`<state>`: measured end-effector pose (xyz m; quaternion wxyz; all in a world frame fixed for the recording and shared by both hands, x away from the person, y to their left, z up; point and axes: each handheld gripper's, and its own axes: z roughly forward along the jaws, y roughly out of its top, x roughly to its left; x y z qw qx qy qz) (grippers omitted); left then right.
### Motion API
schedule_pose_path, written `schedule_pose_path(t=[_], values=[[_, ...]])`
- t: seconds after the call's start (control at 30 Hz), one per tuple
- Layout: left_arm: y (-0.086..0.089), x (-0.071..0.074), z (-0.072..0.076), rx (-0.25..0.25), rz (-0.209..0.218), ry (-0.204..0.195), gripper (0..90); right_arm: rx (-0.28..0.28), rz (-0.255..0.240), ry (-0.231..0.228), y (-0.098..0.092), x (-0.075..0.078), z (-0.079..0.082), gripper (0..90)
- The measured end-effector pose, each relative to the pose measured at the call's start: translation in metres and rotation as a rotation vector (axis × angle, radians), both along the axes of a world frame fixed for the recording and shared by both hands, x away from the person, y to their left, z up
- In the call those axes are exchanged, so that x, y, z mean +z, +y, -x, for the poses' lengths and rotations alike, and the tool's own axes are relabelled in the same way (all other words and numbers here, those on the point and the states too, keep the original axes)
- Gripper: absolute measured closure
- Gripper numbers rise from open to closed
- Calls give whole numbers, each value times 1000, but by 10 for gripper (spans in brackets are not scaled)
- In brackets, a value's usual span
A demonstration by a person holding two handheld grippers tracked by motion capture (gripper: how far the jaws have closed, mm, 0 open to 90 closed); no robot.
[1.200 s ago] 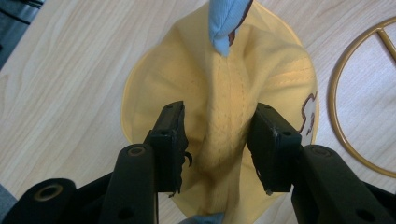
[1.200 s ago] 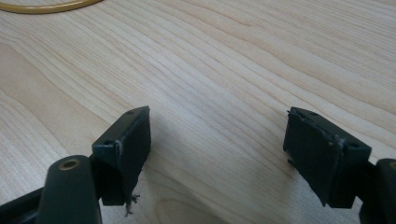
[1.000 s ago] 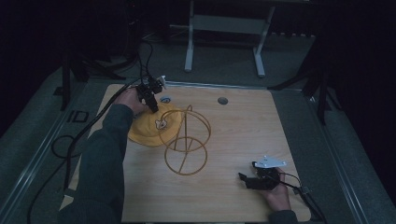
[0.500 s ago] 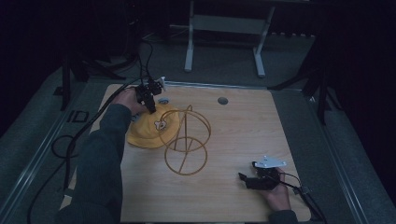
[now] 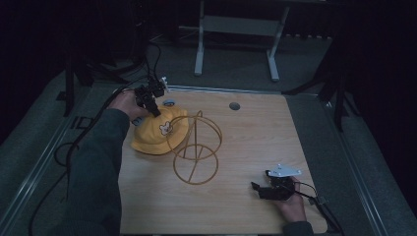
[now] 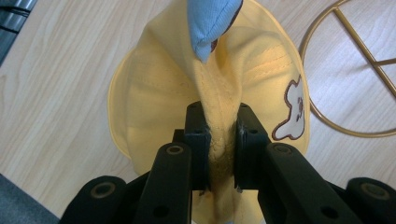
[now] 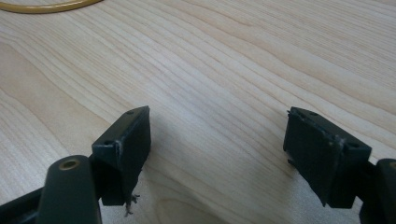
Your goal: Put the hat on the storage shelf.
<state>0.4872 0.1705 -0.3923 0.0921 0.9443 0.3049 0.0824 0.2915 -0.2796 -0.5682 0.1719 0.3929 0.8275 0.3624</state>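
Observation:
A yellow bucket hat (image 5: pixel 156 132) with a small animal patch lies at the table's left, against a gold wire stand (image 5: pixel 195 150). My left gripper (image 5: pixel 153 109) is shut on a fold of the hat's (image 6: pixel 219 112) fabric; its jaws pinch the cloth tight, and a blue ear-shaped flap (image 6: pixel 208 23) sticks up beyond them. My left gripper (image 6: pixel 219 140) lifts the hat's near part slightly while the brim rests on the wood. My right gripper (image 5: pixel 257 189) lies near the table's front right, open, with bare wood between its jaws (image 7: pixel 217 140).
The gold wire stand (image 6: pixel 355 70) has a round base and an arched hoop, just right of the hat. A round grommet hole (image 5: pixel 234 105) sits near the table's far edge. Black cables (image 5: pixel 74 147) trail off the left side. A metal frame (image 5: pixel 236 29) stands beyond the table.
The left gripper has pulled the pinched hat fabric up and slightly towards the table's far left; the hat looks more bunched. The right gripper has stayed still.

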Motion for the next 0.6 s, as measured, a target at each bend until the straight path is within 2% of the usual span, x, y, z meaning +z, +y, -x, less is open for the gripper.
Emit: schedule_pose_path(t=[0.23,0.43,0.6], values=[[9,9,6,-6,11,-7,787,0,0,0,0,0,0,231],[16,17,10,-15,47,-15,788,1,1,-2,0,0,0,231],[19,21,15,-33,77,-2,787,1,1,-2,0,0,0,230]])
